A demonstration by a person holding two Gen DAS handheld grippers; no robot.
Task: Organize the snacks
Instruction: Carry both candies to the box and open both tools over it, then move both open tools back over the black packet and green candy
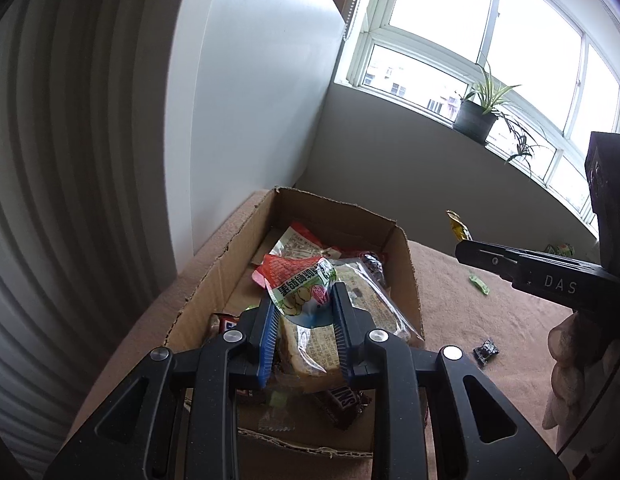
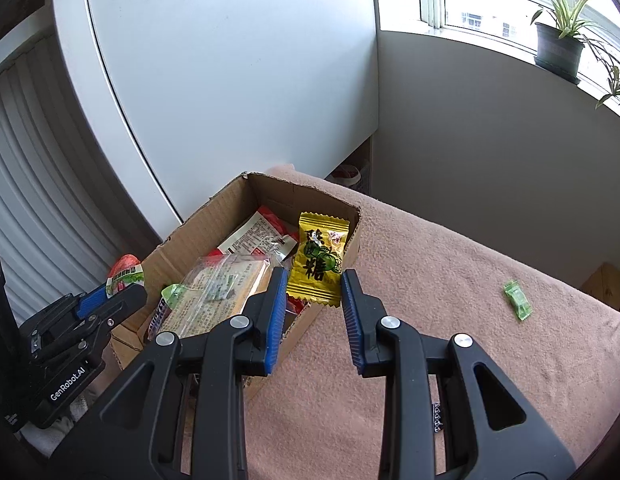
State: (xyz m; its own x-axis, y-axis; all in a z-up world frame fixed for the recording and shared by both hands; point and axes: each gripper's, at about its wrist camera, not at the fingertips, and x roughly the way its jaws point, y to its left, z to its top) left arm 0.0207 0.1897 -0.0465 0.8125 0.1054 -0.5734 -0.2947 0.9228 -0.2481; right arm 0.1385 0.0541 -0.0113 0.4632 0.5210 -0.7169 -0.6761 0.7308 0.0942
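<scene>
A cardboard box (image 1: 412, 280) (image 2: 182, 236) of snacks stands on a pink cloth. My left gripper (image 1: 304, 300) is shut on a red, white and green snack packet (image 1: 298, 284), held over the box; this packet (image 2: 124, 276) and the left gripper (image 2: 106, 300) also show at the left of the right wrist view. My right gripper (image 2: 315, 284) is shut on a yellow candy packet (image 2: 318, 258), held above the box's near right edge. In the left wrist view the right gripper (image 1: 464, 250) reaches in from the right with the yellow packet (image 1: 458, 226) at its tip.
Inside the box lie a clear-wrapped cake (image 1: 310, 354), a Snickers bar (image 1: 342, 396) and red-white packets (image 2: 262, 236). On the cloth (image 2: 450, 280) lie a small green candy (image 2: 518, 300) (image 1: 480, 284) and a dark wrapped candy (image 1: 486, 352). A white cabinet and a potted plant (image 1: 476, 120) stand behind.
</scene>
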